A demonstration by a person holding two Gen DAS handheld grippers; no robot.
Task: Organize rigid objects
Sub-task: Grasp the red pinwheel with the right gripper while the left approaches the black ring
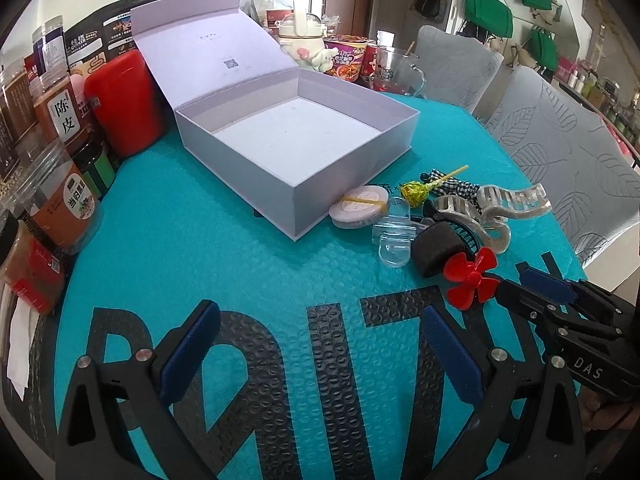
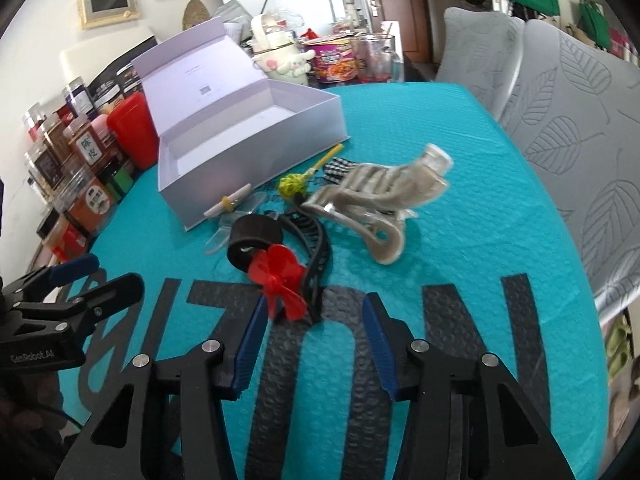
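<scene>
Teal bubble-wrap sheet point(image 1: 200, 240) covers the table, printed with large black letters that the grippers partly hide; no full word can be read. At the far left of it sits an open pale lilac box point(image 1: 296, 136), lid tipped back, with a small printed square code on the inside of the lid and nothing seen inside the tray. Left of the box stand a red canister point(image 1: 120, 100) and a row of clear jars point(image 1: 60, 120); one white label reads "陈皮" in black. Behind the box stand a glass mug point(image 1: 396, 72) with a Hello Kitty picture and a purple instant-noodle cup point(image 1: 346, 60) whose small print is too small to read.

Loose things lie clustered just right of the box's near corner: a large translucent beige claw clip point(image 2: 380, 208), a black comb-like clip point(image 2: 316, 248), a black foam ring point(image 1: 436, 248), a clear plastic piece point(image 1: 392, 236), a round pale pink tin point(image 1: 358, 208) touching the box wall, a black-and-white gingham bow point(image 1: 456, 188), a green-wrapped lollipop point(image 1: 416, 192) on a yellow stick, and a red propeller point(image 2: 280, 280) nearest the camera.

Left gripper point(image 1: 316, 340) hovers over the lettering, jaws wide and holding nothing; its side reads "GenRobot.AI". Right gripper point(image 2: 314, 314), marked "DAS", is also spread wide, its left fingertip point(image 2: 256, 320) just beside the propeller, not closed on it
</scene>
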